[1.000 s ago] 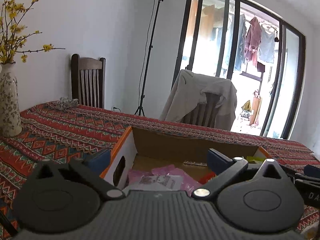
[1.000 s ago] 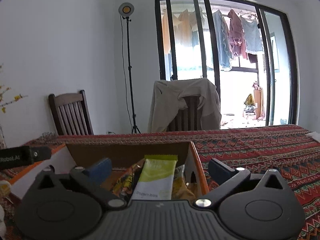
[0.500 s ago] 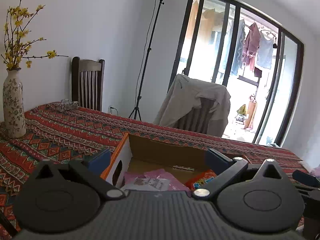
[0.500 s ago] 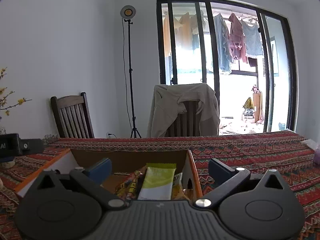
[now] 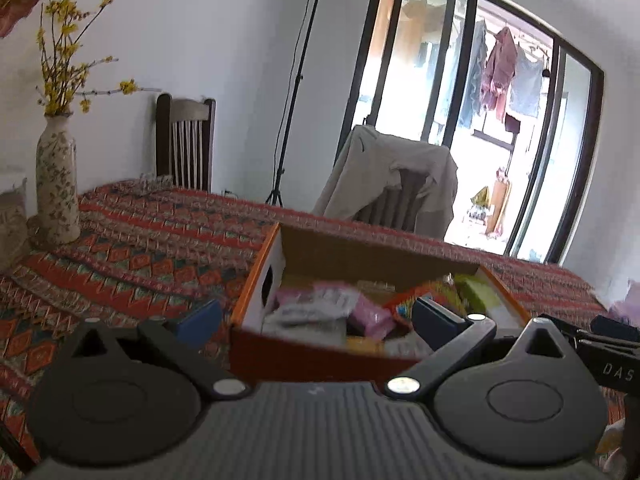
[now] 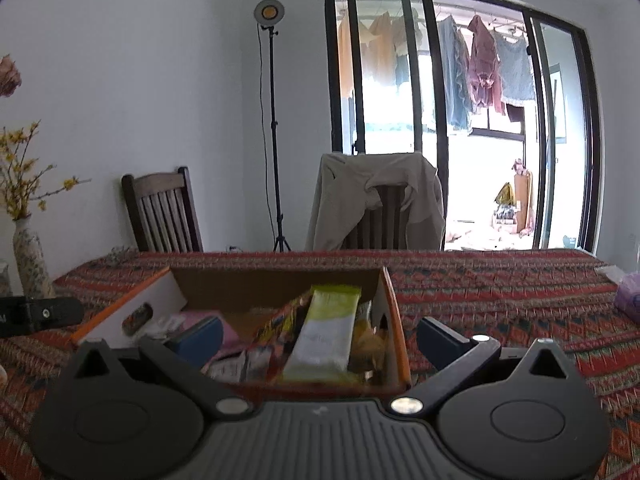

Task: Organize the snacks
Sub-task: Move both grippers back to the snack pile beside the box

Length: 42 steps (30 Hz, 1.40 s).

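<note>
Cardboard box sitting on the patterned bench, holding a green packet and pink packets. Both grippers, left and right, hovering nearby, fingers spread wide, gripping nothing.

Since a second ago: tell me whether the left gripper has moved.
Yes. The left gripper has risen and pulled back: the vase and box now sit farther off, and more of the snacks inside the box shows.
</note>
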Each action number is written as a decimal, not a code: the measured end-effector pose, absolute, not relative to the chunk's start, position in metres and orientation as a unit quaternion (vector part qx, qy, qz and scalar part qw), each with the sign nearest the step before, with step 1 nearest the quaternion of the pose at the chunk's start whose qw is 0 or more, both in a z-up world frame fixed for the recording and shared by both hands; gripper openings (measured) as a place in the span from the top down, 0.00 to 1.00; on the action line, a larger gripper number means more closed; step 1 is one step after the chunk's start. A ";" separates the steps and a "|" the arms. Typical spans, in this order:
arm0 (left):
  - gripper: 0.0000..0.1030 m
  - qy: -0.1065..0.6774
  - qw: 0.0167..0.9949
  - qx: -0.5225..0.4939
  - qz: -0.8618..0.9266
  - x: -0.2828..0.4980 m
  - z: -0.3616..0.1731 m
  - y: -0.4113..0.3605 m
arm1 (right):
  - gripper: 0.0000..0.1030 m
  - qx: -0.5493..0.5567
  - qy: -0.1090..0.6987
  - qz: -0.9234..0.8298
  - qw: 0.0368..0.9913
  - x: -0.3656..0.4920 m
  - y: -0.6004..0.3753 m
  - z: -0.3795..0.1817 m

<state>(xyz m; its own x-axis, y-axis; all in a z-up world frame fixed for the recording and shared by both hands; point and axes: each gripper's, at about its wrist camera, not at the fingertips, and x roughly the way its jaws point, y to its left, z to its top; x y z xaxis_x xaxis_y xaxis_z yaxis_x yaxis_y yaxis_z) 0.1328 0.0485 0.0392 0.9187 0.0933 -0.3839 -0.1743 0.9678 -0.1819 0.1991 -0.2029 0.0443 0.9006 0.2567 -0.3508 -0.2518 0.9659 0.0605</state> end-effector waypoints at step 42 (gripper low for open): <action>0.00 0.213 0.973 -0.076 0.051 0.059 -0.028 0.051 | 0.00 -0.036 0.312 0.146 0.938 0.120 -0.185 -0.021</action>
